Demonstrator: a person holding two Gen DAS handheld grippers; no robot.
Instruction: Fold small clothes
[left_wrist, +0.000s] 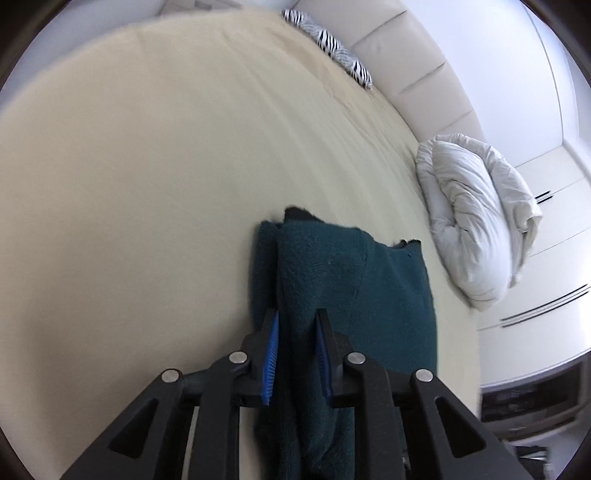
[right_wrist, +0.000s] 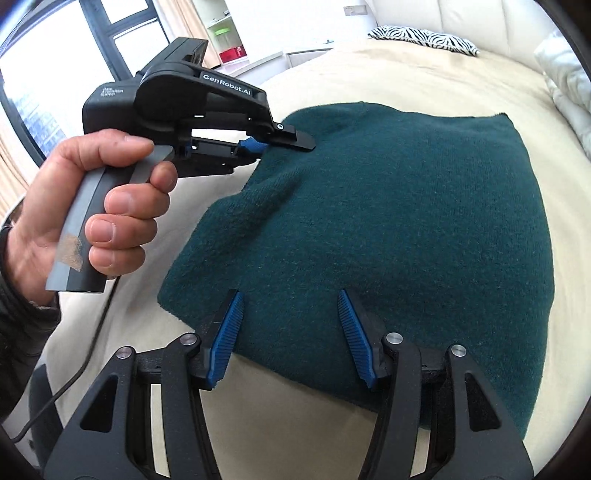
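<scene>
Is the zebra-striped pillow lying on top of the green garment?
No, the zebra-striped pillow lies far off by the headboard, apart from the green garment.

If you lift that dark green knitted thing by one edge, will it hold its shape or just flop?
Probably flop: the green knit lies soft and rumpled on the bed, and where the left gripper has its edge, it bunches into folds. Its fuzzy weave likely grips the ribbed blue pads rather than slipping. It looks light.
</scene>
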